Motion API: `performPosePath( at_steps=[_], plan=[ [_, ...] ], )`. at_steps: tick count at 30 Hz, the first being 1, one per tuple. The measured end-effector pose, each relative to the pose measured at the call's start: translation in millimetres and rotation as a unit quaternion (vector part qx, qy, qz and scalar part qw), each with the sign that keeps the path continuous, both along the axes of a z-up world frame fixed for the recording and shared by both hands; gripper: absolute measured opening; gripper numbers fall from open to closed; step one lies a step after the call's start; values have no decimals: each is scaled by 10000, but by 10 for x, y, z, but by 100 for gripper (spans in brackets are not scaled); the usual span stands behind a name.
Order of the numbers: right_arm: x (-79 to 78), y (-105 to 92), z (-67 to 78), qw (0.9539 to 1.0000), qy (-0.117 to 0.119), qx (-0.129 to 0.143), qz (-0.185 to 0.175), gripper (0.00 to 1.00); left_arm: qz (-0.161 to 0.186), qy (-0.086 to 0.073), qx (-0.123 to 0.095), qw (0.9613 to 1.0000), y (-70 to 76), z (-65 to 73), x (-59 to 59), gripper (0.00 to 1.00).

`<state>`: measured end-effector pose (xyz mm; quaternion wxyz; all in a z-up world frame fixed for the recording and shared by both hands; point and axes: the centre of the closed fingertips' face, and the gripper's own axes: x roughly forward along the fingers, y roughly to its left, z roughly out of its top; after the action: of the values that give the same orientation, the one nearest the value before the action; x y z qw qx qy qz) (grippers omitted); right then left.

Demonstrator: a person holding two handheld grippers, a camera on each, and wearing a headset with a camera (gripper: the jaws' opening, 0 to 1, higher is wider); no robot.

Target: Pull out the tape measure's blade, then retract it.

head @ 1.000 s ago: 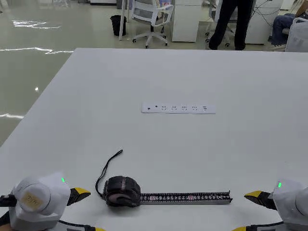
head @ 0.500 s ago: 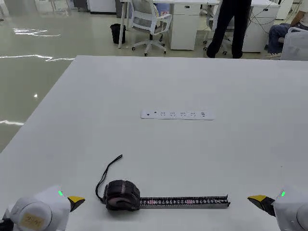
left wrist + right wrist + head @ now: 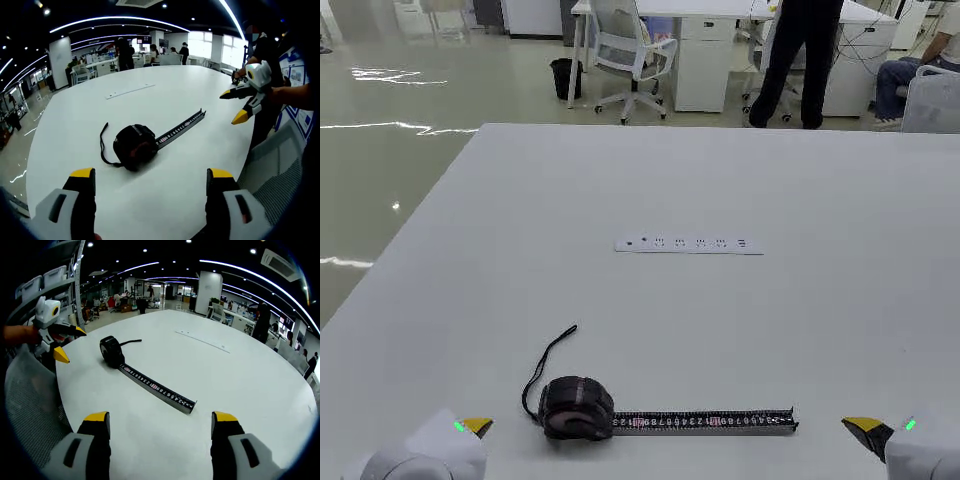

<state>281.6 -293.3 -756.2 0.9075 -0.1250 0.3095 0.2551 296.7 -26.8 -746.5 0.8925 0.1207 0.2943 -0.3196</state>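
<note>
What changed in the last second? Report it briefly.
The left gripper and right gripper drew back slightly toward the person, jaws open and holding nothing. The tape measure stayed put on the table, its blade still pulled out.

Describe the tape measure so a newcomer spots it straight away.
On the white table, look at the near edge. The tape measure is a black round case with a black wrist loop and its blade pulled out flat on the table. Its one neighbour, a flat white power strip, lies farther back, mid-table.
</note>
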Motion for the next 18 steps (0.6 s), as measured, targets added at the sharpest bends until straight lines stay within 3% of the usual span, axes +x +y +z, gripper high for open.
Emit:
performPosePath(
  at_steps=[9,14,18],
  plan=[
    [-37,104,90,9993,-226,57,-291,93,227,-107,-62,9997,-49,64,-20,99],
    [-82,128,91,9985,-221,29,-504,96,353,-92,-136,9992,-73,95,-26,99],
    [-107,124,105,9969,-216,157,-739,98,522,-131,-211,9983,-77,134,-23,99]
  ],
)
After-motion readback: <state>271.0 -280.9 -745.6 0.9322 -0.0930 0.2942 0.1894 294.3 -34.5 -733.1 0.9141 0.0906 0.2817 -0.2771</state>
